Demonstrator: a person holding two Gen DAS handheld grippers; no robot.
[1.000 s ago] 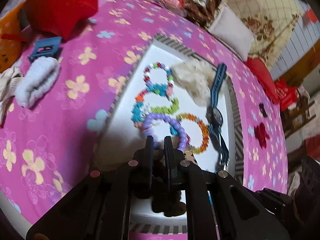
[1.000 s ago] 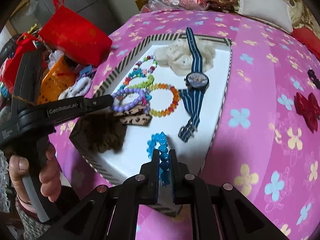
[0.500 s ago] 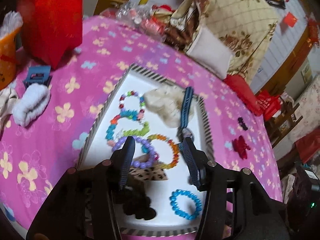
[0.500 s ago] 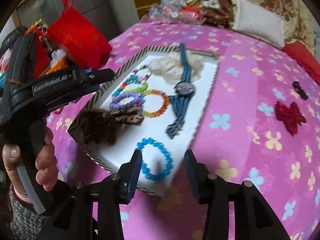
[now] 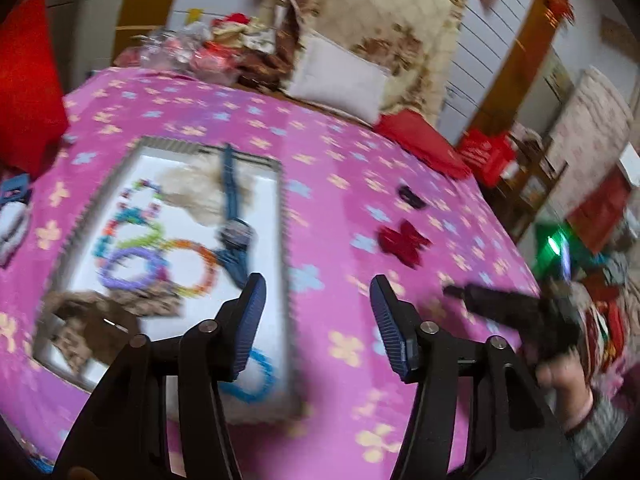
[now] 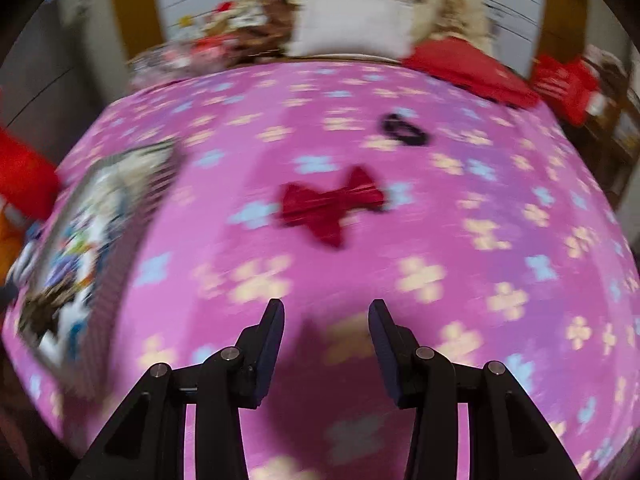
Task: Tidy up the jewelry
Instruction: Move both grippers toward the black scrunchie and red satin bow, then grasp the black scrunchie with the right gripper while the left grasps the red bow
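A white tray with a striped rim [image 5: 285, 216] lies on the pink flowered cloth and holds several bead bracelets, a blue watch [image 5: 236, 232], a cream scrunchie [image 5: 192, 192], a brown scrunchie [image 5: 96, 320] and a blue bead bracelet [image 5: 256, 380]. A red bow [image 6: 332, 204] and a small black hair tie [image 6: 404, 130] lie on the cloth to the right of the tray; both also show in the left wrist view, bow [image 5: 402, 242] and tie [image 5: 410, 196]. My left gripper [image 5: 318, 320] is open and empty above the tray's right rim. My right gripper [image 6: 326, 340] is open and empty, short of the red bow. Both views are blurred.
A red bag [image 5: 24, 92] stands at the far left. A white pillow [image 5: 340, 80] and cluttered packets [image 5: 208, 52] lie along the back edge. The tray [image 6: 120, 248] sits at the left in the right wrist view. The other hand-held gripper [image 5: 520, 312] shows at the right.
Both grippers opened, leaving the brown scrunchie and the blue bead bracelet in the tray. Both then swung right, away from the tray, toward the red bow.
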